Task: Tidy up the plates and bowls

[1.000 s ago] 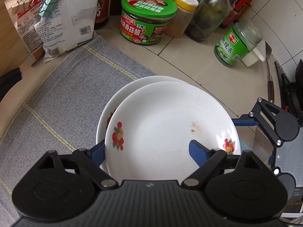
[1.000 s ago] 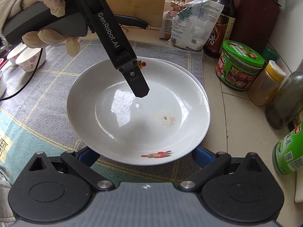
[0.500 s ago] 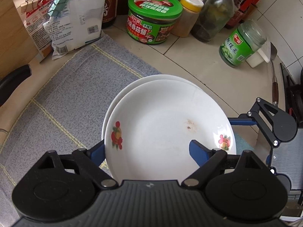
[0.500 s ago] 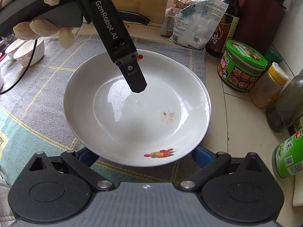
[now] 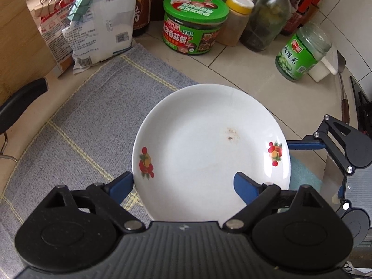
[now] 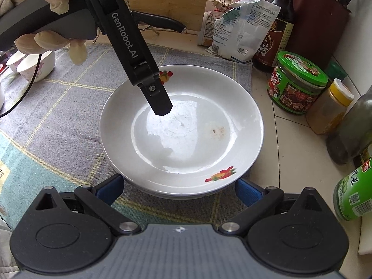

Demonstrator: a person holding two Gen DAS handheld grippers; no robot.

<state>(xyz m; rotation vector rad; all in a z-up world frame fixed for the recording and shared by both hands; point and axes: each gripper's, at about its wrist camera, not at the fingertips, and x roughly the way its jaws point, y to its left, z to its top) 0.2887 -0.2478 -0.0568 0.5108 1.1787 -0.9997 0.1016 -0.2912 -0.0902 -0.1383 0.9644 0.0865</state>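
A white plate with fruit prints (image 5: 209, 144) (image 6: 183, 132) lies on top of a second plate whose rim (image 6: 176, 195) shows just under its near edge, both on a grey checked cloth (image 5: 88, 121). My left gripper (image 5: 183, 184) is open, one finger at the plate's left rim and the other over its inside; one of its fingers (image 6: 158, 100) shows over the plate in the right wrist view. My right gripper (image 6: 179, 188) is open, straddling the near rim of the stack, and shows at the right in the left wrist view (image 5: 309, 144).
Jars and bottles line the tiled counter: a green-lidded jar (image 5: 193, 25) (image 6: 297, 83), a yellow-capped jar (image 6: 330, 107), a green olive jar (image 5: 302, 51), a dark bottle (image 6: 272, 30). Food bags (image 5: 97, 21) and a knife handle (image 5: 21, 97) stand behind the cloth. Small bowls (image 6: 34, 65) sit far left.
The top plate has slid to line up over the lower one, which no longer sticks out at the far side. Both grippers have drawn back a little.
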